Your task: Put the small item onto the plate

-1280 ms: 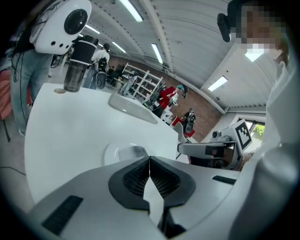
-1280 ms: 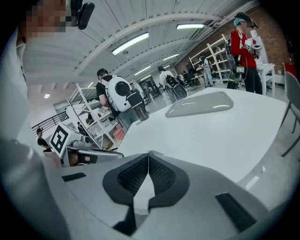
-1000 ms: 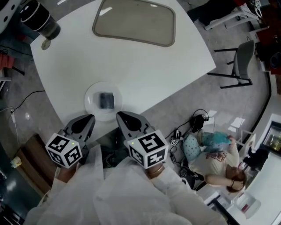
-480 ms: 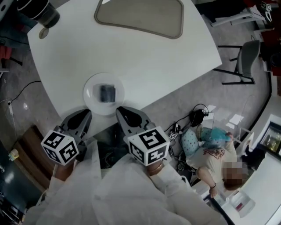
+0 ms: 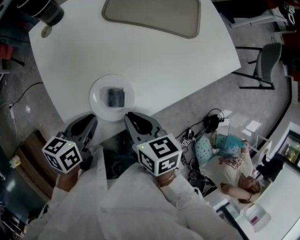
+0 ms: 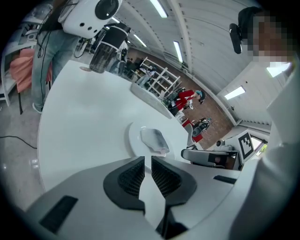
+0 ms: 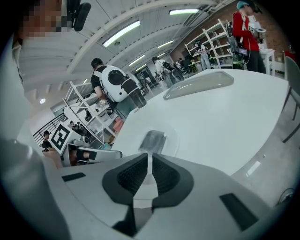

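A small dark grey item [image 5: 116, 97] lies flat in the middle of a round clear plate [image 5: 96, 101] near the white table's front edge. Both grippers sit just short of the plate, off the table's edge. My left gripper [image 5: 92, 119] points at the plate's left side. Its jaws have just been opening and show a narrow gap with nothing in it [image 6: 147, 159]. My right gripper [image 5: 128, 116] is shut and empty [image 7: 150, 157]. The item [image 6: 154, 139] and plate [image 6: 134, 140] lie straight ahead in the left gripper view, and the item [image 7: 152, 139] also shows in the right gripper view.
A grey oval tray [image 5: 152, 16] lies at the table's far side. A dark cylinder [image 5: 44, 10] and a small round disc [image 5: 46, 32] stand at the far left corner. On the floor to the right are a chair [image 5: 265, 58], cables and a person [image 5: 229, 161].
My left gripper has drifted back toward the lower left and rolled a little. The item stays on the plate. The right gripper has hardly moved.
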The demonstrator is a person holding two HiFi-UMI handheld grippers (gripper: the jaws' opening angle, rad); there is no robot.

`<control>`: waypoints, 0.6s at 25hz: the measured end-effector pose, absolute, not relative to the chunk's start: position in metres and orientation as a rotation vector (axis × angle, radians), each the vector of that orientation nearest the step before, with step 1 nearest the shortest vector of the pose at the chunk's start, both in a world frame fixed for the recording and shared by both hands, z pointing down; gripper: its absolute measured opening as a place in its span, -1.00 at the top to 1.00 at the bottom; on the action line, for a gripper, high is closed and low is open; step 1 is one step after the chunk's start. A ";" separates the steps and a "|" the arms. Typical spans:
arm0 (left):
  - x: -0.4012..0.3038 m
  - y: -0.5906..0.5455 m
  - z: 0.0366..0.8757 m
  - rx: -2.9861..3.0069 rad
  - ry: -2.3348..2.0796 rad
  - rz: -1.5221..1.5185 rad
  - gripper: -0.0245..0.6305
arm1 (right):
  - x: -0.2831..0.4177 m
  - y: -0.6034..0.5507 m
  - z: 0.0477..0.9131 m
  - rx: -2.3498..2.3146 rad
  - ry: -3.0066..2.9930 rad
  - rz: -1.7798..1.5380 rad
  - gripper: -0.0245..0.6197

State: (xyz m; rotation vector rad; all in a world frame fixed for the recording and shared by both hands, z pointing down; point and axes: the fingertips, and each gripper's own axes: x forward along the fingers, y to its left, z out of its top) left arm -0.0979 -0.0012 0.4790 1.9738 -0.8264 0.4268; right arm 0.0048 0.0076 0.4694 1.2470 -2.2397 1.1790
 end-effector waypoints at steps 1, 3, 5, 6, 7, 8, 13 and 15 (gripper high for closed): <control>-0.098 -0.002 0.480 1.967 -0.824 0.425 0.83 | 0.005 0.007 0.470 1.252 -2.238 1.185 0.87; -0.100 -0.003 0.483 1.958 -0.825 0.429 0.79 | 0.004 0.006 0.471 1.258 -2.234 1.194 0.87; -0.100 -0.002 0.484 1.947 -0.824 0.435 0.77 | 0.004 0.006 0.472 1.247 -2.233 1.195 0.85; -0.100 -0.001 0.485 1.936 -0.821 0.433 0.76 | 0.003 0.007 0.473 1.235 -2.233 1.192 0.81; -0.099 0.000 0.486 1.925 -0.817 0.430 0.74 | 0.003 0.008 0.474 1.224 -2.232 1.189 0.76; -0.098 0.001 0.486 1.917 -0.812 0.427 0.73 | 0.003 0.008 0.475 1.218 -2.229 1.188 0.72; -0.097 0.001 0.487 1.900 -0.812 0.417 0.66 | 0.004 0.009 0.479 1.229 -2.209 1.207 0.63; -0.097 0.000 0.488 1.891 -0.811 0.410 0.64 | 0.007 0.009 0.481 1.247 -2.192 1.217 0.59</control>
